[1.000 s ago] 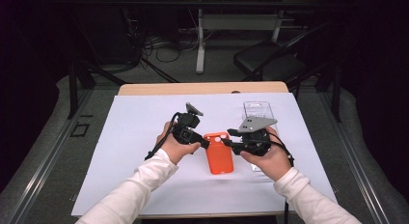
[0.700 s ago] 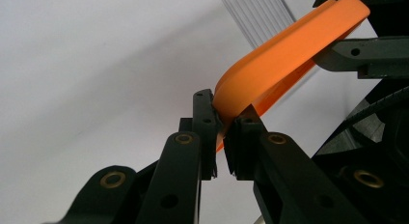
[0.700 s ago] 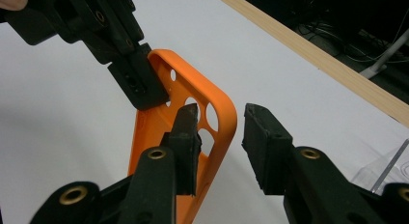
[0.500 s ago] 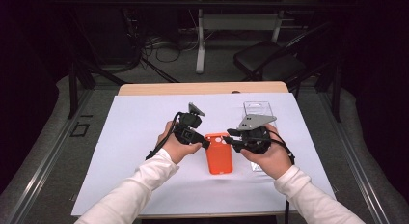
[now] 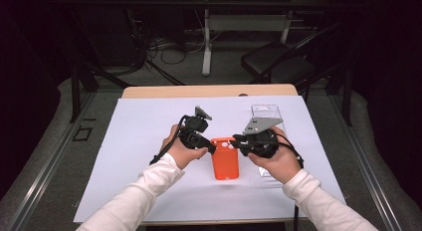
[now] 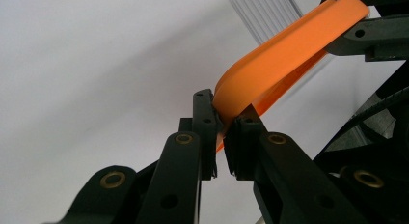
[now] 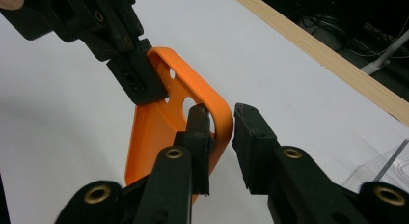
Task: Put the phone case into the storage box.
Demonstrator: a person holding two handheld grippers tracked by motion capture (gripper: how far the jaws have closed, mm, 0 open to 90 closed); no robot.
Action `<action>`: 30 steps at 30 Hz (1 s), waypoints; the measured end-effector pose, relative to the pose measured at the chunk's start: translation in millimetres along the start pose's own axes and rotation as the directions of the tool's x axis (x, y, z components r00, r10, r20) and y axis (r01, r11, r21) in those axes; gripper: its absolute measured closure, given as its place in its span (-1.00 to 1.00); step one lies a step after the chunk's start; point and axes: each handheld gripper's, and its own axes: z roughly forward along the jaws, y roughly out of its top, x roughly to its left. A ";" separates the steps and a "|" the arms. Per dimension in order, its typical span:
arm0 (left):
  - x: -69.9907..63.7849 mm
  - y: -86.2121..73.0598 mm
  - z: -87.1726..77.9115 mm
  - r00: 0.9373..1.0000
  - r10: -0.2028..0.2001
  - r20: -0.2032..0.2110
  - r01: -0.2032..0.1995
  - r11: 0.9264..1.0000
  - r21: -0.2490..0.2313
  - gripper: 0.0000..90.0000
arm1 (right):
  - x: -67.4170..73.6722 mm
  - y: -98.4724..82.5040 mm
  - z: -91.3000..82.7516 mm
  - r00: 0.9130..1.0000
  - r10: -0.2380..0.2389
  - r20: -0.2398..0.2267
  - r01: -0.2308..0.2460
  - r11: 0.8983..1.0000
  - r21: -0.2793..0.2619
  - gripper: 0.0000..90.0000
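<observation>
Forearms in white sleeves reach in from the bottom of the high view, hands facing each other over the white sheet [image 5: 149, 141]. The left gripper [image 5: 213, 148] is clamped on one top corner of the orange phone case [image 5: 225, 159], pads [image 6: 208, 118] pinching its rim. The right gripper [image 5: 236, 140] straddles the opposite corner; its jaws have just been closing, with the case edge between them and a gap remaining beside one pad [image 7: 251, 132]. The case sits mid-sheet, its top end raised. Both hands hold the same positions as a second earlier. A clear box [image 5: 266, 113] lies behind the right hand.
</observation>
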 end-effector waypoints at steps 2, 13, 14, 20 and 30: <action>-0.5 0.0 0.5 1.000 0.003 0.000 -0.003 1.000 0.003 0.87 | 0.6 0.1 0.2 1.000 -0.005 0.002 0.005 1.000 0.002 0.72; -0.6 -0.3 2.0 1.000 0.005 -0.001 -0.005 1.000 0.013 0.86 | 3.9 0.8 1.0 0.999 -0.044 0.017 0.043 0.999 0.019 0.76; -0.7 -0.4 2.3 1.000 0.005 0.000 -0.005 1.000 0.015 0.86 | 3.7 0.7 1.3 0.999 -0.041 0.015 0.040 0.999 0.022 0.76; -0.2 -0.9 3.6 1.000 0.005 0.011 -0.005 1.000 0.020 0.86 | 4.3 0.5 1.5 0.999 -0.032 0.016 0.031 0.999 0.031 0.78; 0.0 -0.9 4.5 1.000 0.008 0.021 -0.008 1.000 0.018 0.84 | 3.1 -0.3 1.7 1.000 -0.018 0.015 0.017 0.999 0.032 0.79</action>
